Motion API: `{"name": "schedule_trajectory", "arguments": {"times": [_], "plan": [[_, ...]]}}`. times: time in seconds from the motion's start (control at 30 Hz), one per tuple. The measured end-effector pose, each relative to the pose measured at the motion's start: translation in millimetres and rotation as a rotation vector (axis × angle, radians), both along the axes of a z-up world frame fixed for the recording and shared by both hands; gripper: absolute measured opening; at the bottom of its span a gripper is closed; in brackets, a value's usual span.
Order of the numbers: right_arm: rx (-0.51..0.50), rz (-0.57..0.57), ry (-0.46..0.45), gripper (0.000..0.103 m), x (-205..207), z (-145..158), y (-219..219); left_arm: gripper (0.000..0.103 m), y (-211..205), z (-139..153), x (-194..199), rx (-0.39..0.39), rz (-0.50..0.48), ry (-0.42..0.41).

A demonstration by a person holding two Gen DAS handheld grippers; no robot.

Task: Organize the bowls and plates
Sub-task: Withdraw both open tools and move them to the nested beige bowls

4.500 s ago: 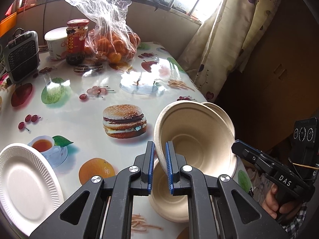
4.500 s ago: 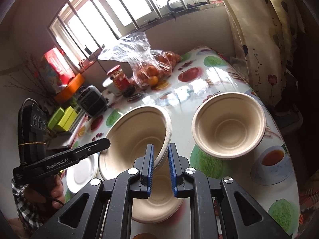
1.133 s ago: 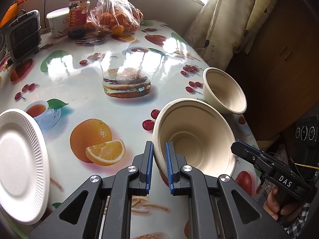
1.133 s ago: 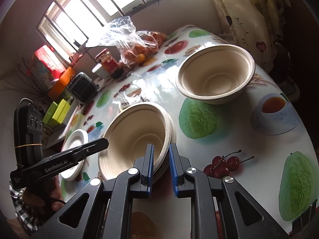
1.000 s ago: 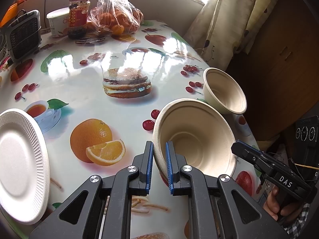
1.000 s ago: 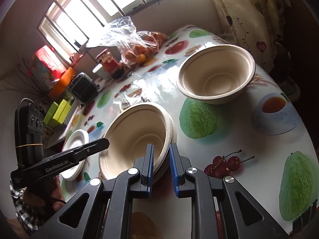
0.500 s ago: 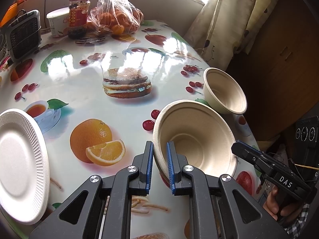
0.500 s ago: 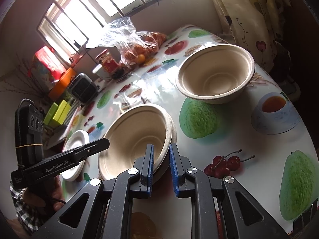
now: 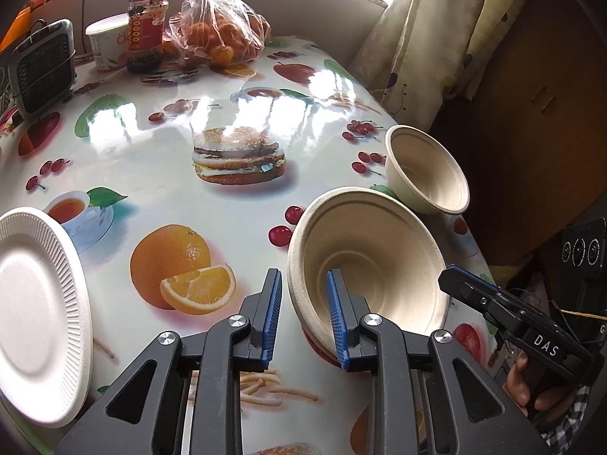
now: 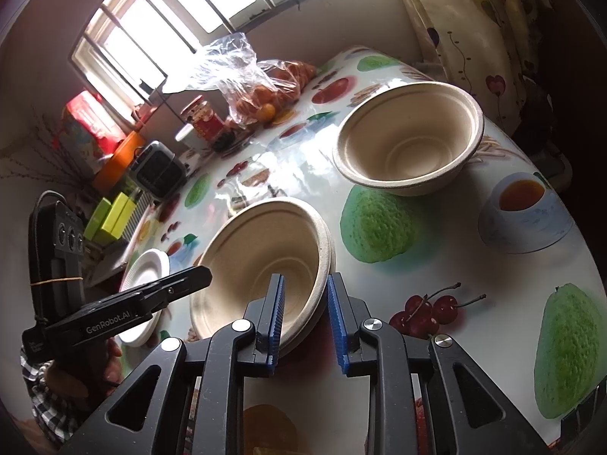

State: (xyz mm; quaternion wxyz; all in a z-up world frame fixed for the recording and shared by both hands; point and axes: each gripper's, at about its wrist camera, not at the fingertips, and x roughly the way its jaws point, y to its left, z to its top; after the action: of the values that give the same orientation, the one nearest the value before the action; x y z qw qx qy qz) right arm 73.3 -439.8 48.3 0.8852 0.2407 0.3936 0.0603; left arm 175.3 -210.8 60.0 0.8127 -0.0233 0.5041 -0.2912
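A stack of beige paper bowls rests on the fruit-print table; it also shows in the right wrist view. My left gripper is open, its jaws straddling the stack's near-left rim without pinching it. My right gripper is open too, its jaws straddling the opposite rim. A single beige bowl stands beyond the stack near the table's right edge, and shows in the right wrist view. A white ribbed paper plate lies at the left, small in the right wrist view.
At the far end stand a bag of oranges, a red-lidded jar, a white tub and a small grey heater. A curtain hangs past the right table edge.
Both grippers have opened and let go of the bowl stack's rim, which they were pinching half a second ago. The stack now sits on the table. Earlier it was carried nearer.
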Motion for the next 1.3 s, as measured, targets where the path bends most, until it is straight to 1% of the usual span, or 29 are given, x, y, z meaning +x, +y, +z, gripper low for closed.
{"name": "schedule_trajectory", "arguments": {"times": [0.23, 0.3, 0.47, 0.57, 0.73, 0.93, 1.1, 1.3], "plan": [[0.007, -0.003, 0.002, 0.028, 0, -1, -2, 0.026, 0, -1, 0, 0.003, 0.0, -0.003], [0.006, -0.004, 0.001, 0.03, 0, -1, -2, 0.026, 0, -1, 0, 0.005, 0.0, -0.005], [0.002, -0.007, -0.004, 0.042, 0, 1, 0, 0.026, -1, 4, -2, 0.02, 0.0, -0.029], [-0.005, -0.009, -0.013, 0.047, -1, 4, 1, 0.038, -2, 7, -3, 0.023, -0.003, -0.043], [-0.041, -0.028, -0.027, 0.05, -2, 9, 1, 0.039, -6, 13, -4, 0.035, -0.01, -0.068], [-0.095, -0.056, -0.046, 0.052, -5, 15, -3, 0.039, -13, 20, -3, 0.052, -0.02, -0.1], [-0.13, -0.085, -0.053, 0.053, -5, 19, -10, 0.039, -26, 29, 2, 0.072, -0.052, -0.138], [-0.166, -0.122, -0.067, 0.053, -7, 24, -22, 0.039, -45, 38, 11, 0.069, -0.096, -0.165]]}}
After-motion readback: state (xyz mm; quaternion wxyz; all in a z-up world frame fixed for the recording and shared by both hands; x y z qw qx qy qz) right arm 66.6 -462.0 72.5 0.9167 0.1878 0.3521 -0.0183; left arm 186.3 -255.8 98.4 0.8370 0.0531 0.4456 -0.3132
